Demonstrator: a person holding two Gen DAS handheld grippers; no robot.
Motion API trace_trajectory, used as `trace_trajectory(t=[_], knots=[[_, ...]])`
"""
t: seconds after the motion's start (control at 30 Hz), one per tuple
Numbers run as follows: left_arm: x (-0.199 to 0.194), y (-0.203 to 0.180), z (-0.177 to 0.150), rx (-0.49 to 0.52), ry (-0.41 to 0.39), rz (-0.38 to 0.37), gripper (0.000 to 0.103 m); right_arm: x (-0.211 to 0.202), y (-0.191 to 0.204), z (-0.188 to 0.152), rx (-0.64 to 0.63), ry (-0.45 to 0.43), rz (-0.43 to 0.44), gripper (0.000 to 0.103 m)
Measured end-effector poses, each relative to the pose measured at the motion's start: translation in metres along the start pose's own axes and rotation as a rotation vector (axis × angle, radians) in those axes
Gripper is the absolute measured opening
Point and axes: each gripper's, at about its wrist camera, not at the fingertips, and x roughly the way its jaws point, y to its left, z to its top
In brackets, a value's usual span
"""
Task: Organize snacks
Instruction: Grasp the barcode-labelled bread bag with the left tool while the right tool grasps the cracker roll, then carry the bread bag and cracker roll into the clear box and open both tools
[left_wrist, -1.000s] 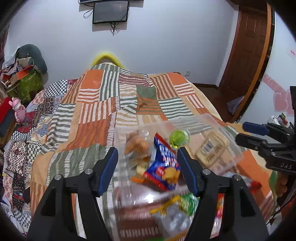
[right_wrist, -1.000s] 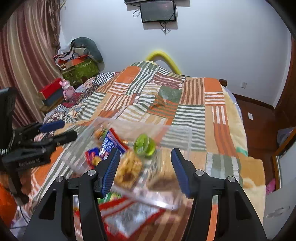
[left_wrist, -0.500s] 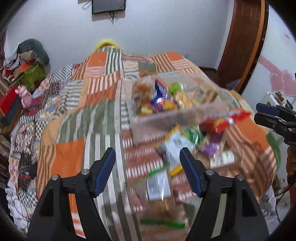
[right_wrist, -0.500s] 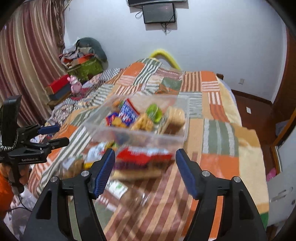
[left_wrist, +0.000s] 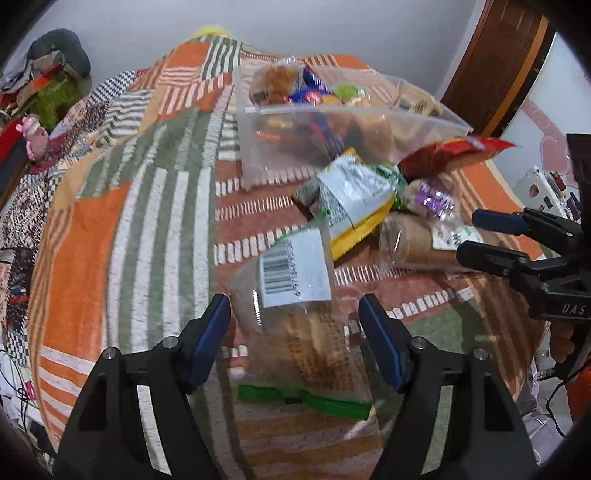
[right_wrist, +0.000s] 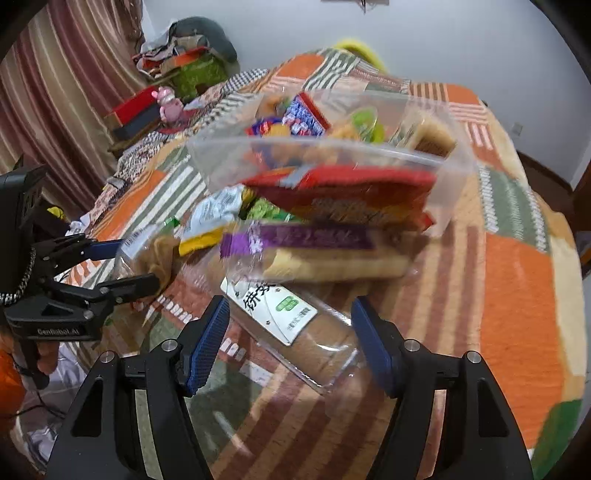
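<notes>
While the left wrist view looked down over a patchwork bedspread of orange, green and striped squares (left_wrist: 122, 229), the left gripper (left_wrist: 295, 339) stood with its blue-padded jaws spread wide, holding nothing. Between them, at 6 o'clock, lay a clear bag of brown biscuits with a white barcode label and a green seal strip (left_wrist: 295, 317). At 12 o'clock sat a clear plastic tub (left_wrist: 280, 147) filled with assorted snacks. Loose packets lay between tub and bag: a white and yellow crinkled pouch (left_wrist: 351, 195) near centre, a red foil packet (left_wrist: 450, 153) at 2 o'clock, a purple-labelled clear packet (left_wrist: 432, 197) just below it. The right gripper (left_wrist: 476, 236) entered at 3 o'clock, its two black fingers apart and empty, beside a clear sleeve of round brown biscuits (left_wrist: 413, 240).

From the right wrist view, the right gripper (right_wrist: 290, 339) likewise gaped open with nothing between its pads. That clear sleeve of round brown biscuits (right_wrist: 310, 332), white label uppermost, lay at 6 o'clock between the fingers, though contact could not be told. Above it the purple-labelled clear packet (right_wrist: 314, 247) and the red foil packet (right_wrist: 351, 195) were stacked, blurred, against the clear plastic tub (right_wrist: 447, 184) at 12 o'clock. The left gripper (right_wrist: 125, 262) showed at 9 o'clock, jaws parted around the end of the clear bag of brown biscuits (right_wrist: 159, 254).
</notes>
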Motion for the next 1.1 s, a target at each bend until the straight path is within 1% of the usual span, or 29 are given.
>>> trace_trajectory(t=[0.07,0.13,0.2,0.27,0.37,0.47,0.53,0.67,0.77,0.87,1.0,1.1], knots=[[0.006,0.002,-0.002,-0.013,-0.001,0.005,0.072,-0.001,0.005,-0.001,-0.027,-0.004,-0.017,0.067],[0.01,0.004,-0.005,-0.028,0.001,0.0,0.071,-0.004,0.009,-0.004,-0.031,0.002,0.006,0.068],[0.013,0.008,-0.007,-0.054,0.0,-0.017,0.068,-0.005,0.012,-0.008,-0.038,0.015,0.025,0.068],[0.012,0.013,-0.009,-0.081,-0.005,-0.044,0.052,-0.006,0.016,-0.012,-0.049,0.03,0.043,0.068],[0.008,0.019,-0.01,-0.101,-0.018,-0.039,0.047,-0.008,0.022,-0.015,-0.066,0.04,0.058,0.067],[0.002,0.023,-0.016,-0.105,-0.028,-0.022,0.044,-0.003,0.025,-0.012,-0.067,0.045,0.061,0.065],[-0.001,0.025,-0.02,-0.111,-0.029,-0.018,0.044,0.004,0.026,-0.009,-0.066,0.05,0.06,0.061],[-0.005,0.029,-0.026,-0.116,-0.027,-0.013,0.044,0.023,0.026,-0.005,-0.045,0.094,0.078,0.049],[-0.007,0.028,-0.03,-0.11,-0.028,-0.007,0.044,0.026,0.031,-0.007,-0.044,0.085,0.075,0.047],[-0.011,0.026,-0.031,-0.101,-0.035,-0.001,0.043,0.024,0.037,-0.008,-0.045,0.072,0.079,0.036],[-0.025,0.02,-0.027,-0.088,-0.085,0.0,0.043,0.018,0.046,-0.009,-0.061,0.053,0.051,0.035],[-0.035,0.016,-0.021,-0.075,-0.111,0.007,0.043,0.01,0.051,-0.008,-0.065,0.035,0.057,0.034]])
